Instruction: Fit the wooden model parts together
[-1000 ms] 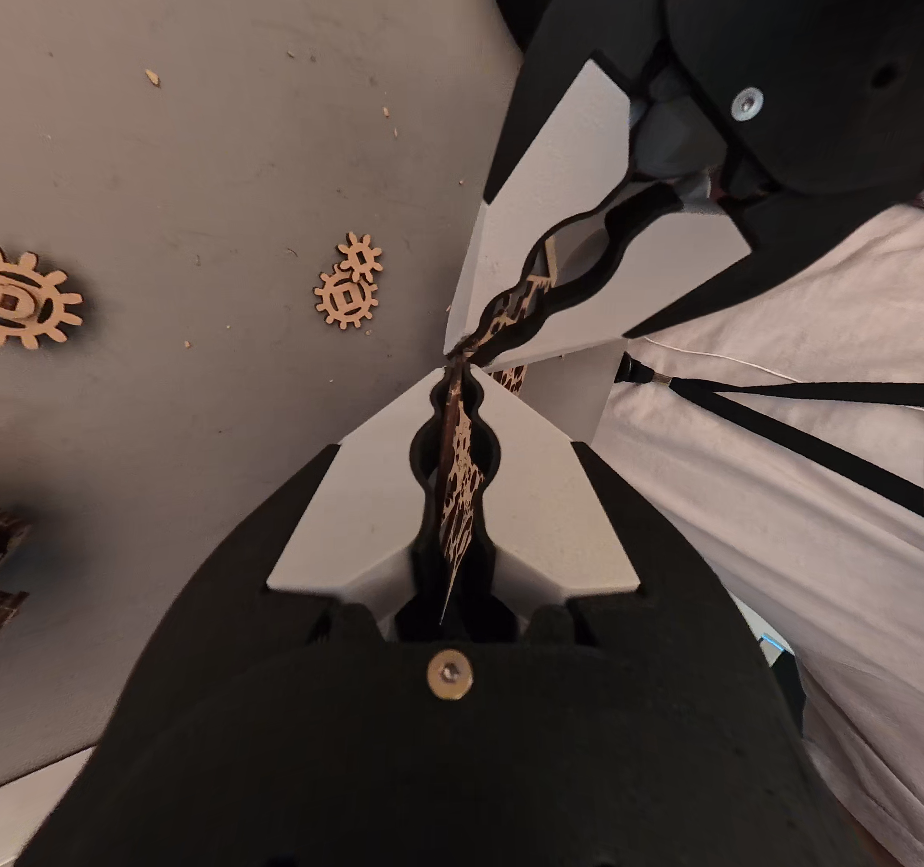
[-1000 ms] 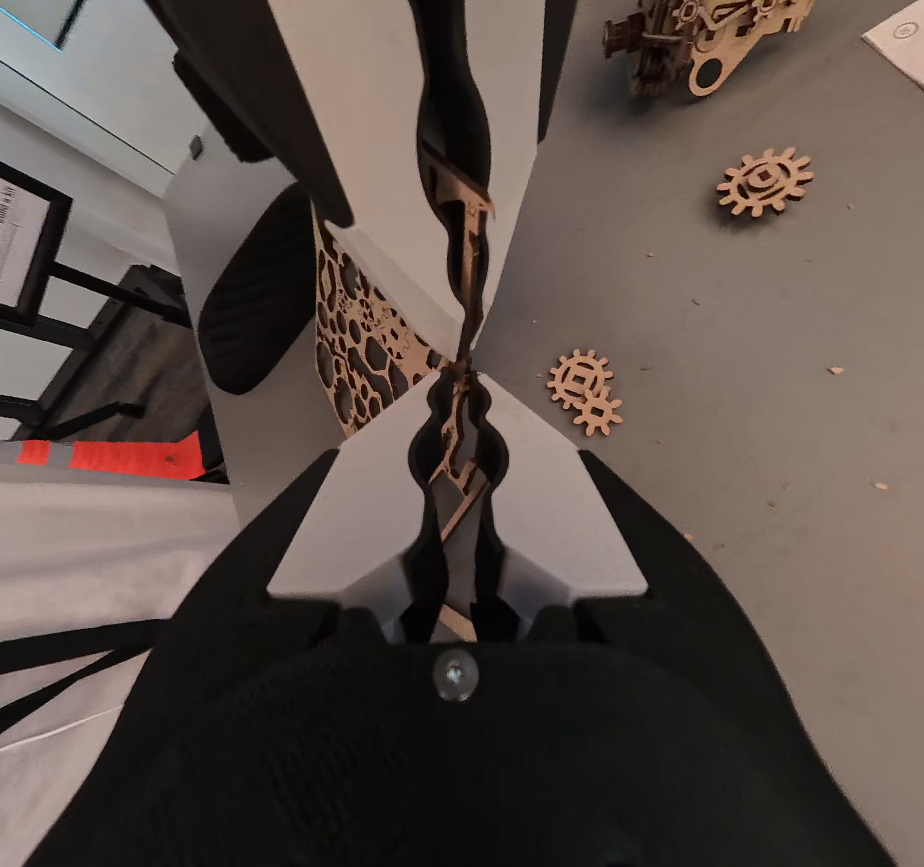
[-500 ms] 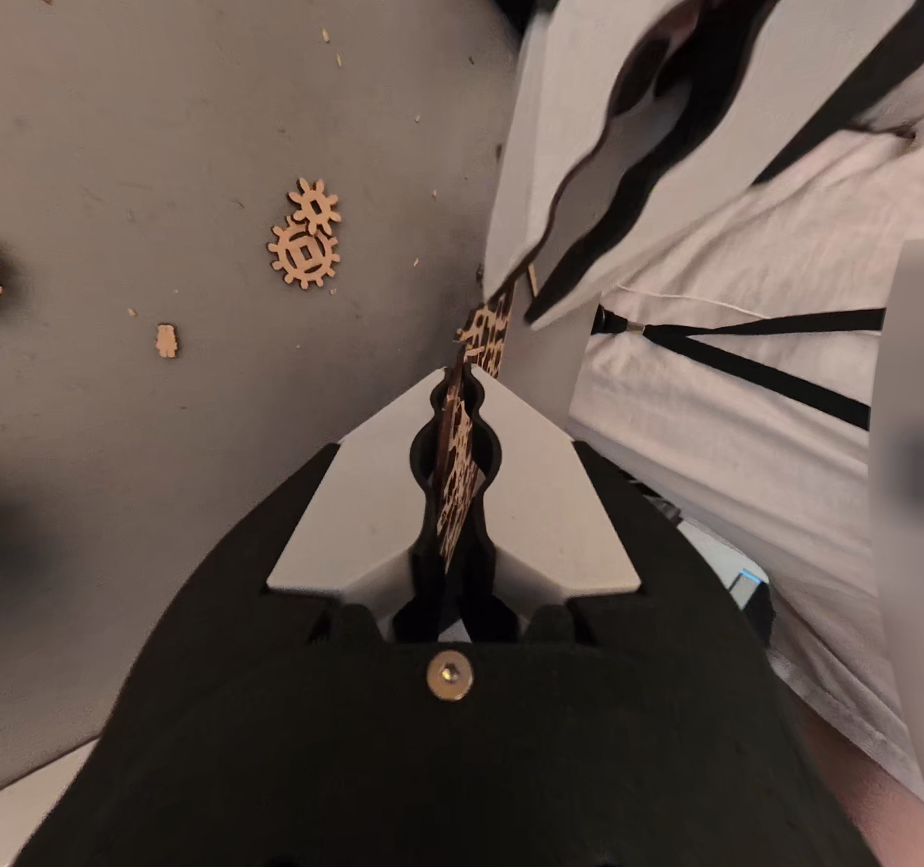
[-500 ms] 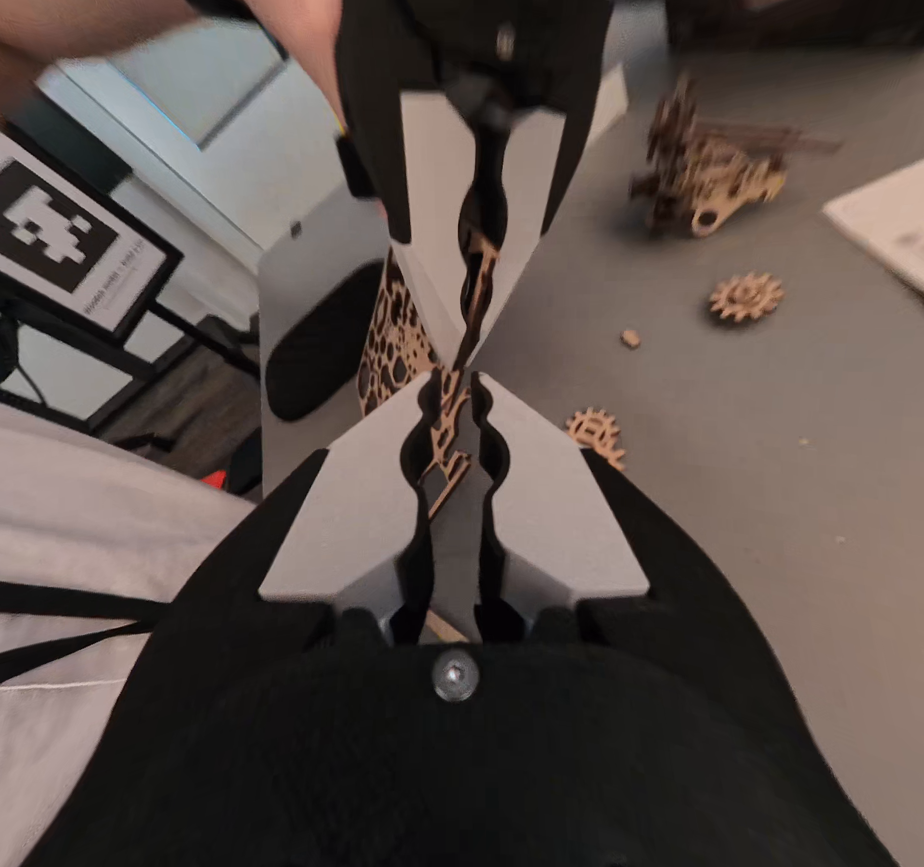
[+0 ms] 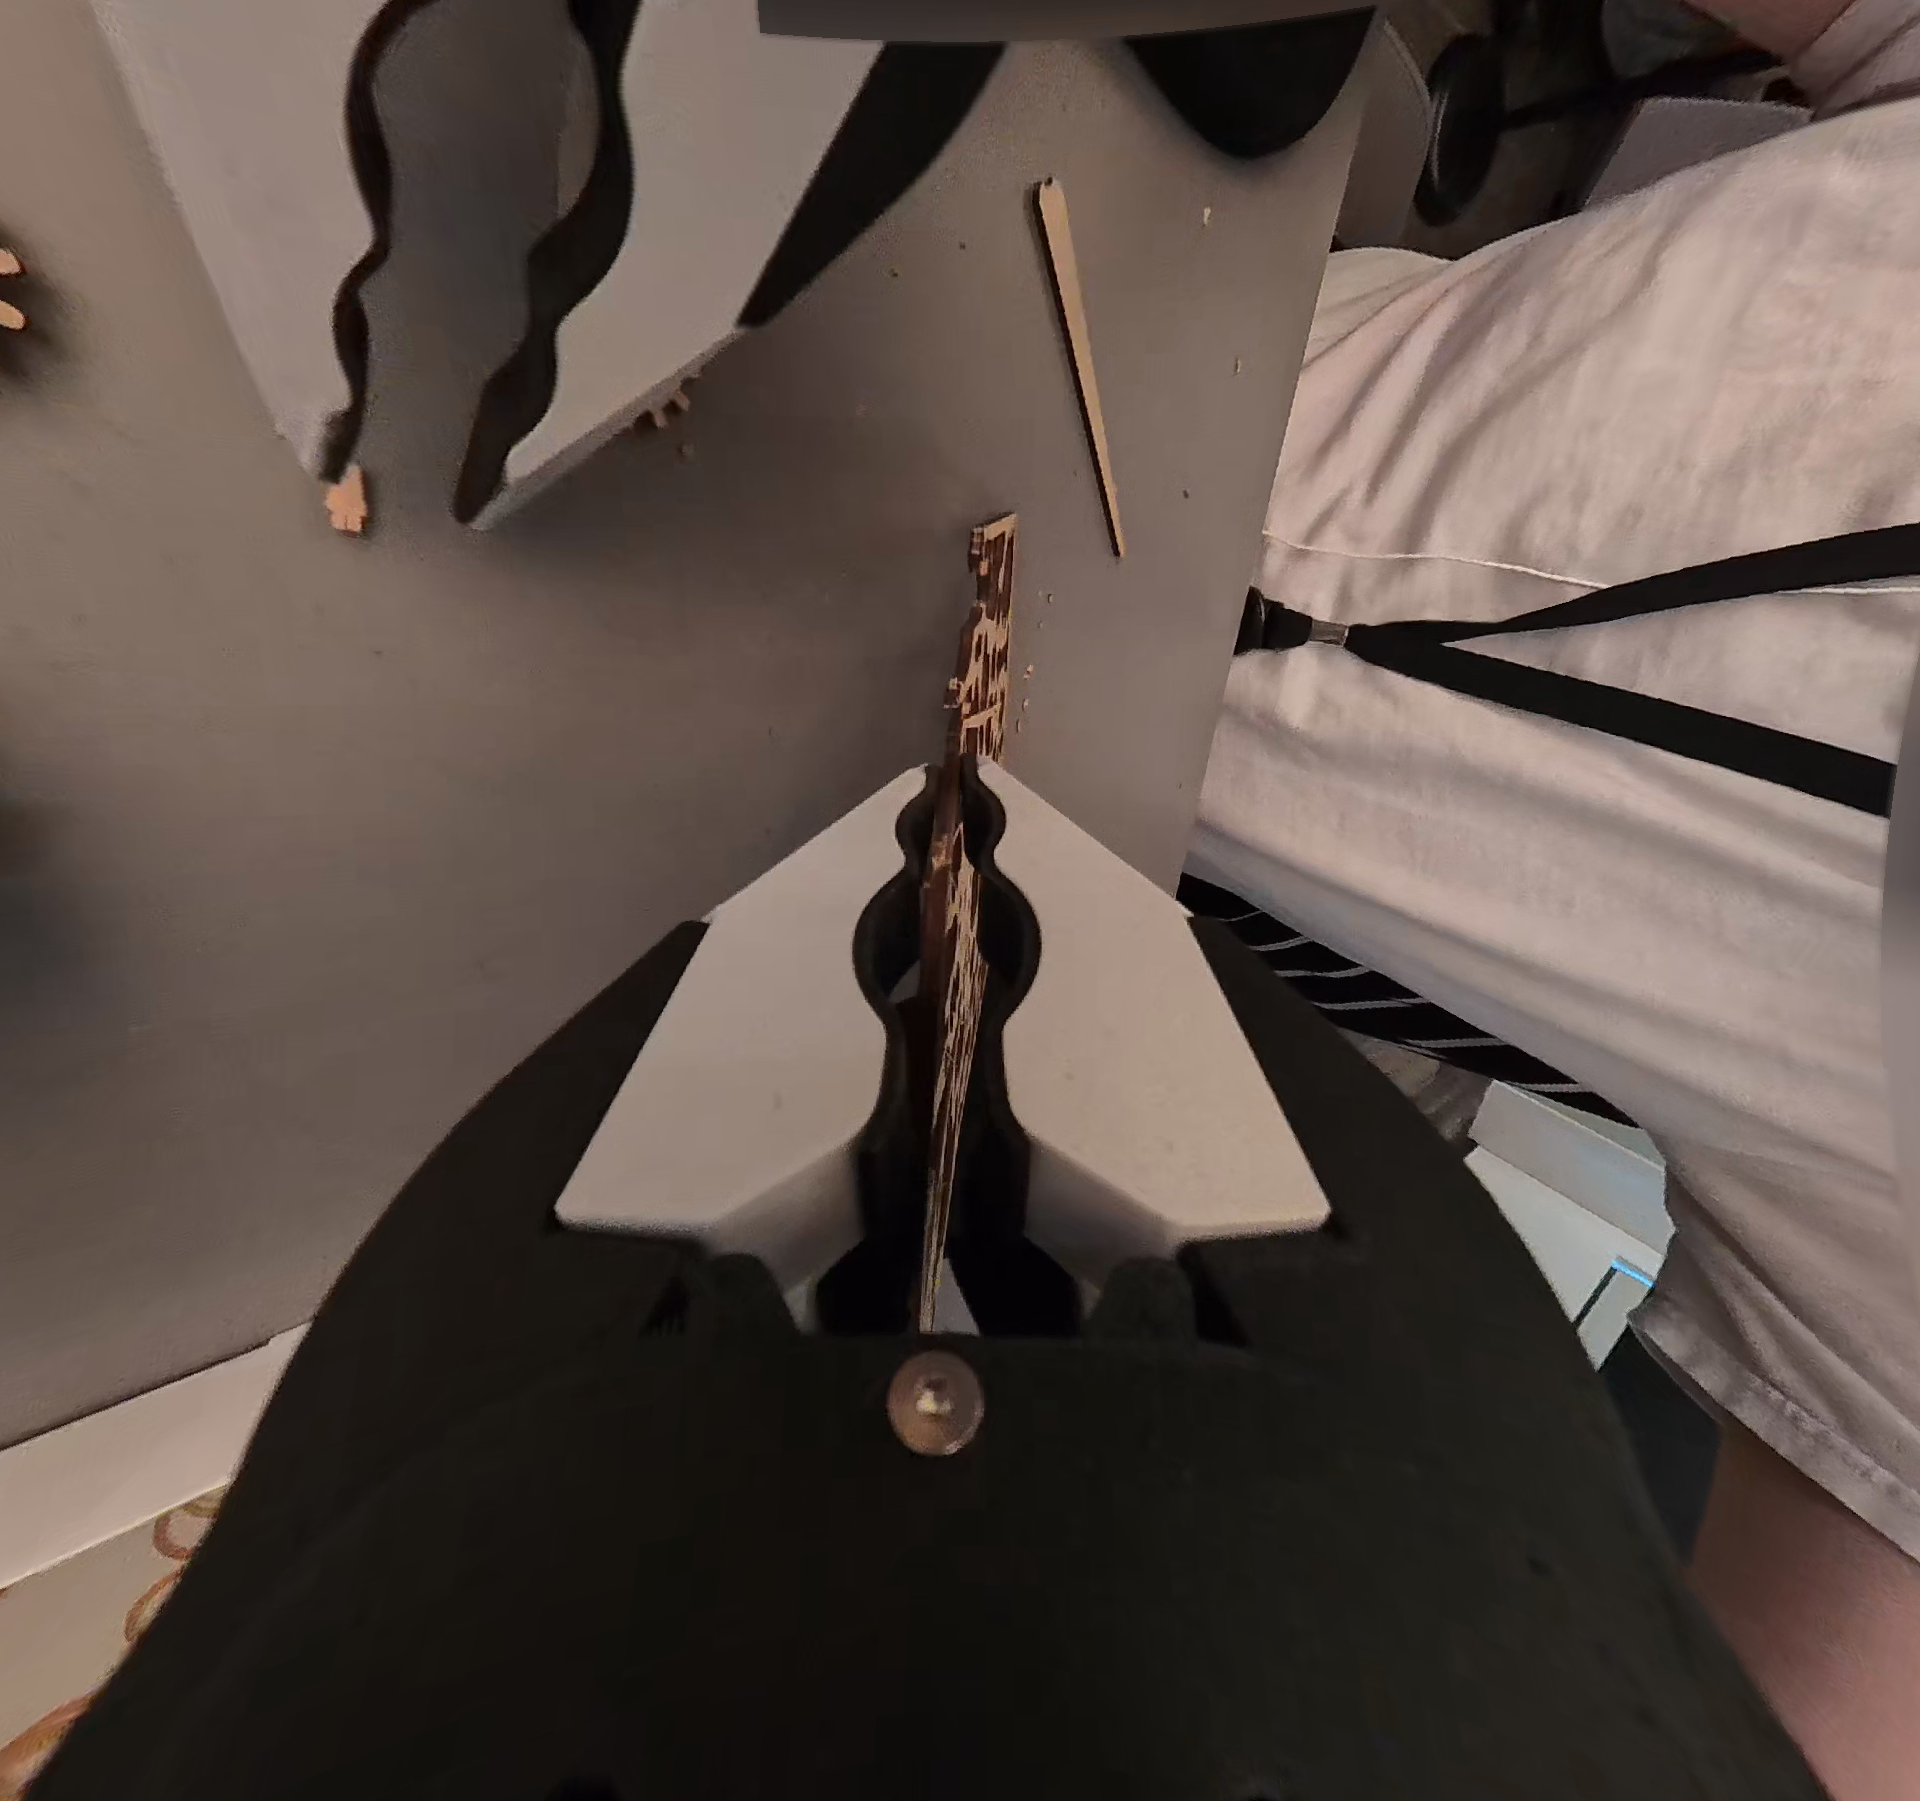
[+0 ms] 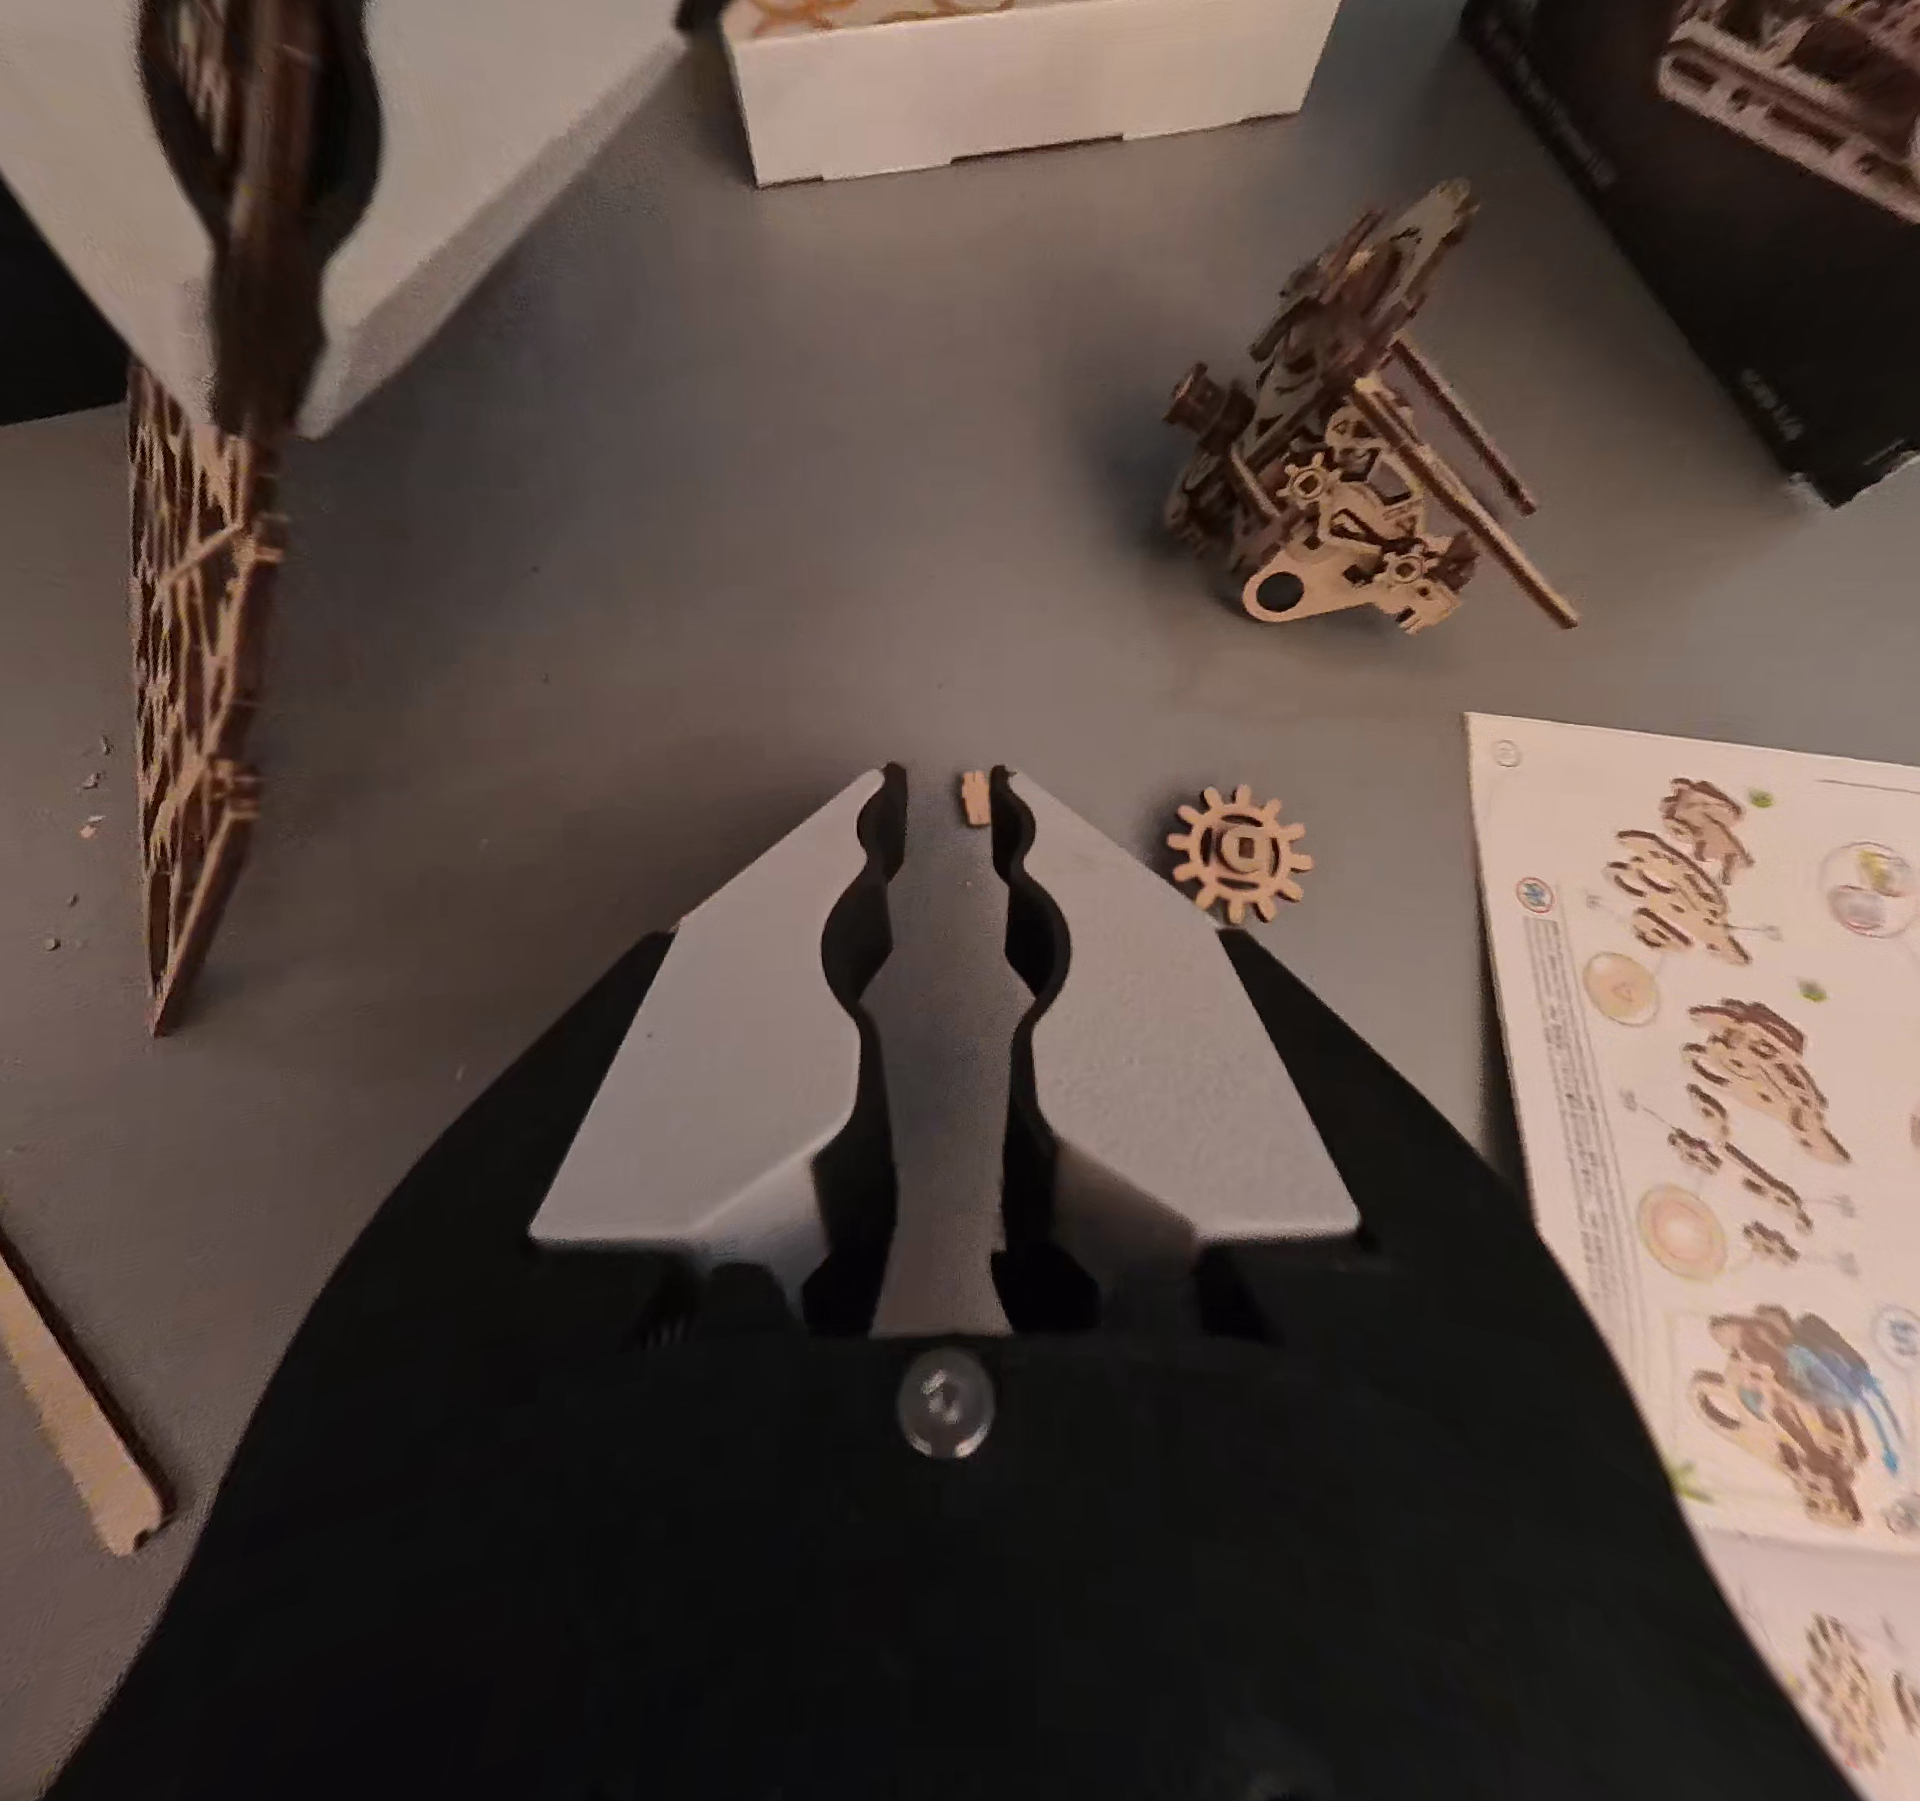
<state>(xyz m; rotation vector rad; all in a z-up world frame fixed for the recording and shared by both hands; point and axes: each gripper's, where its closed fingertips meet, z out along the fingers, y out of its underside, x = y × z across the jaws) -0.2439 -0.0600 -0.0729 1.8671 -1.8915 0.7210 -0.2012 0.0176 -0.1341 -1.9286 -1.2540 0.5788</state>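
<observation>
Your grey table takes up most of both views. Upper right of the right wrist view there's a black box, and a white tray of rubber bands at top centre. The instruction sheet lies at the right edge. Your left gripper is clamped on the laser-cut wooden sheet, held edge-on at left. The half-built wooden model stands upper right. Your right gripper is narrowly parted, holding nothing, with a gear just right of it and a small wooden piece between its tips.
</observation>
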